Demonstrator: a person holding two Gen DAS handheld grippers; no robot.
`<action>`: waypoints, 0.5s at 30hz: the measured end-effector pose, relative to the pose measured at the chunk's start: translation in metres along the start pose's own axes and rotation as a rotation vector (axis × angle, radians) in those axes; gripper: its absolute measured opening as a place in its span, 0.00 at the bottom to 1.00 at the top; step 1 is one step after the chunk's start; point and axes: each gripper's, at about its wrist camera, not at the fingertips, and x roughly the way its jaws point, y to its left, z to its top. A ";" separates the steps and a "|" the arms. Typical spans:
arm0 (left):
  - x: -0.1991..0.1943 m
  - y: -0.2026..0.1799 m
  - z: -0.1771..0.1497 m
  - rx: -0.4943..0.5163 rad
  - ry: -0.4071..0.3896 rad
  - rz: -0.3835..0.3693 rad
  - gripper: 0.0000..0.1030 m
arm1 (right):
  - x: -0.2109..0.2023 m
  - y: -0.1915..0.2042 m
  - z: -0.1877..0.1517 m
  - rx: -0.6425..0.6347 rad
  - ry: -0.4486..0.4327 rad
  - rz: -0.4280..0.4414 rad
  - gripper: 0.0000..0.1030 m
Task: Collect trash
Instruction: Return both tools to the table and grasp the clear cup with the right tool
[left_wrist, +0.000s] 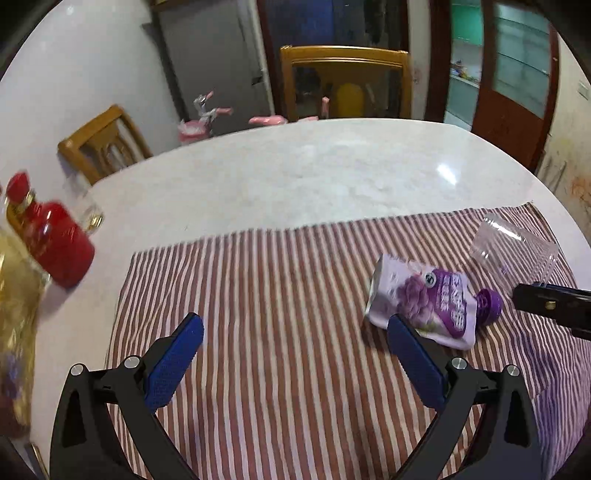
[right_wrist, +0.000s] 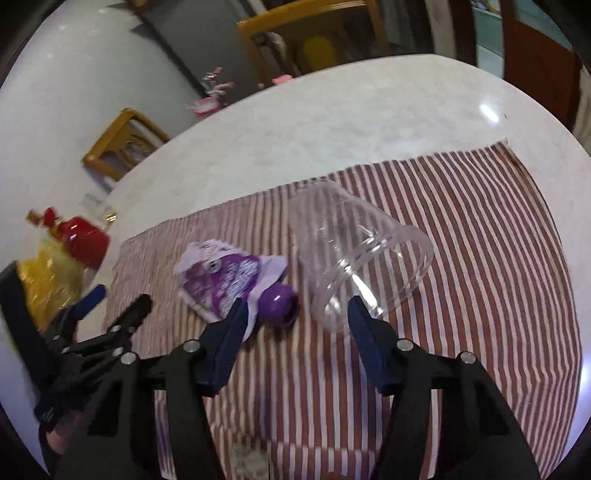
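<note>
Right gripper (right_wrist: 295, 317): jaws spread wide, nothing between them. Left gripper (left_wrist: 295, 332): jaws also spread wide, nothing held.

Straight ahead of the right jaws lies a clear plastic cup (right_wrist: 354, 258), tipped on its side on the striped cloth (right_wrist: 480, 258). Open mouth faces toward the right gripper and a bit to its right, base points away. The near rim looks to sit just at the tip of the right finger; can't tell if it's touching. Long axis runs roughly along the approach line, slightly skewed.

Just left of the cup, near but apparently apart: a purple drink pouch (right_wrist: 229, 277), flat on the cloth, purple cap (right_wrist: 279, 304) pointing back toward the right gripper. In the left wrist view the pouch (left_wrist: 424, 302) sits ahead-right of the left gripper, its near edge behind the right finger tip; the cup (left_wrist: 513, 251) lies farther right.

My read: right takes the cup, left is better placed for the pouch.

Off-cloth on the desk (left_wrist: 314, 166), far left: red bottle (left_wrist: 55, 236) and something yellow, blurred. Chairs behind.
</note>
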 end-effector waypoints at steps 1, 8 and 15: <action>0.004 -0.003 0.002 0.015 0.010 -0.019 0.95 | 0.002 -0.003 0.002 0.015 0.003 0.005 0.55; 0.019 -0.032 0.008 0.097 -0.004 -0.098 0.95 | 0.014 -0.015 0.013 0.029 -0.014 0.008 0.12; 0.024 -0.059 0.028 0.167 -0.019 -0.095 0.95 | -0.009 -0.024 0.006 0.025 -0.051 0.055 0.07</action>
